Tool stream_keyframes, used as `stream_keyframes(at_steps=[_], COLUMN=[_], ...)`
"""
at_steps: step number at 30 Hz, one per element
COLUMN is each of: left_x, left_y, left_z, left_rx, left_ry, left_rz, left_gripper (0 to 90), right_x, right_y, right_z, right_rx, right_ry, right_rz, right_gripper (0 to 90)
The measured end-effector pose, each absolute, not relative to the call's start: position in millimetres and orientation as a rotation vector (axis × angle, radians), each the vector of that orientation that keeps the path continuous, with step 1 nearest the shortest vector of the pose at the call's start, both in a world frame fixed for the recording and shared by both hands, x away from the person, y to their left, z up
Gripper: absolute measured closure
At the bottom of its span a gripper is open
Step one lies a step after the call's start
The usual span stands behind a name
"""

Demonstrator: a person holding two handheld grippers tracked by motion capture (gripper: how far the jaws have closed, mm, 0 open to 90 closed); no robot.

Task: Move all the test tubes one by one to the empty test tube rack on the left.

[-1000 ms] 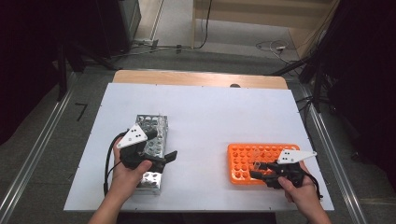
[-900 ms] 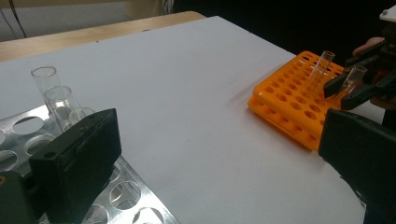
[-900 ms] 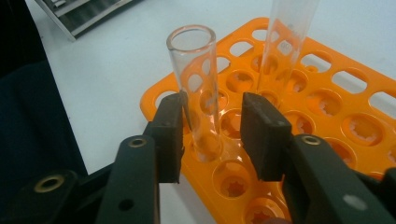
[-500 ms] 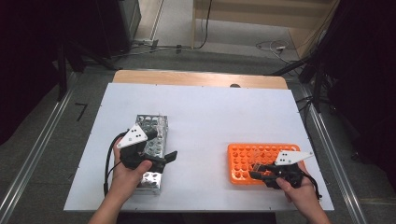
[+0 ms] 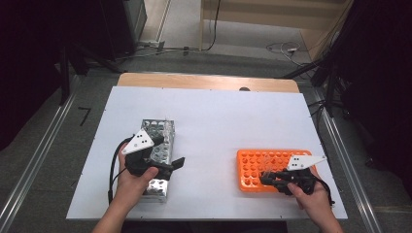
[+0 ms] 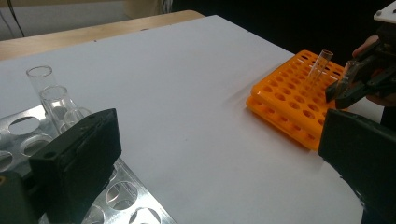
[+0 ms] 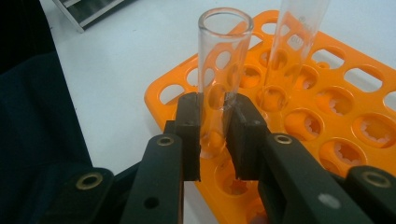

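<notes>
**Glass tube clamped over the orange rack**

The right gripper (image 7: 212, 135) has its jaws clenched on a clear glass test tube (image 7: 223, 60), gripping it low on its body while the open mouth stands above them. The tube stands roughly upright over the near-left corner of the orange rack (image 7: 327, 121), its lower end at one of the round holes; whether it sits in the hole or just above it cannot be told. A second tube (image 7: 296, 32) stands in the rack just beyond, in a neighbouring hole. In the high view the right gripper (image 5: 272, 178) is at the front edge of the orange rack (image 5: 252, 165), on the right of the white counter (image 5: 228, 121).

The left gripper (image 5: 172, 165) hangs over the metal rack (image 5: 163, 133) on the left of the counter, well apart from the orange one. Its jaws are released, spread wide with nothing between them. In the left gripper view, empty glass tubes (image 6: 44, 86) stand in the metal rack (image 6: 18, 126) just beyond the left jaw
</notes>
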State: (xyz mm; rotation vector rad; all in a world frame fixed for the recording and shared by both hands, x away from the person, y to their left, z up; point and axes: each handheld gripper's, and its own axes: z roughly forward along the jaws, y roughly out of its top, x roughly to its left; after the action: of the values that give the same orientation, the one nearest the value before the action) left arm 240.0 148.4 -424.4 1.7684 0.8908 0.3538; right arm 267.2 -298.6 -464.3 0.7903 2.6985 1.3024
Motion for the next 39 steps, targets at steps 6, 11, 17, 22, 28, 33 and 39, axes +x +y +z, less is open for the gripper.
stream_keyframes(at_steps=[6,11,17,22,28,33,39], left_x=[239.8,239.2,238.2,236.5,234.5,232.5,229.1], left_y=[148.1,147.5,145.2,140.9,133.4,127.6,118.0], left_z=[-423.8,-423.3,-421.8,-420.5,-419.8,-419.3,-418.6], left_rx=[1.770,1.768,1.770,1.771,1.778,1.765,1.770], left_ry=[0.886,0.885,0.875,0.862,0.842,0.807,0.740], left_rz=[0.354,0.357,0.356,0.353,0.335,0.304,0.244], left_gripper=[0.0,0.0,0.0,0.0,0.0,1.0,2.8], right_x=[264.4,262.5,258.6,255.4,253.5,251.2,247.1], right_y=[-297.1,-299.2,-299.2,-294.9,-283.8,-267.2,-243.2], right_z=[-457.7,-450.3,-438.2,-430.7,-426.1,-425.4,-428.5], right_rx=[0.777,0.785,0.772,0.759,0.755,0.737,0.699], right_ry=[2.669,2.631,2.579,2.540,2.520,2.536,2.580], right_rz=[1.313,1.344,1.395,1.437,1.495,1.505,1.503], right_gripper=[73.1,73.2,73.2,73.2,73.2,73.2,73.2])
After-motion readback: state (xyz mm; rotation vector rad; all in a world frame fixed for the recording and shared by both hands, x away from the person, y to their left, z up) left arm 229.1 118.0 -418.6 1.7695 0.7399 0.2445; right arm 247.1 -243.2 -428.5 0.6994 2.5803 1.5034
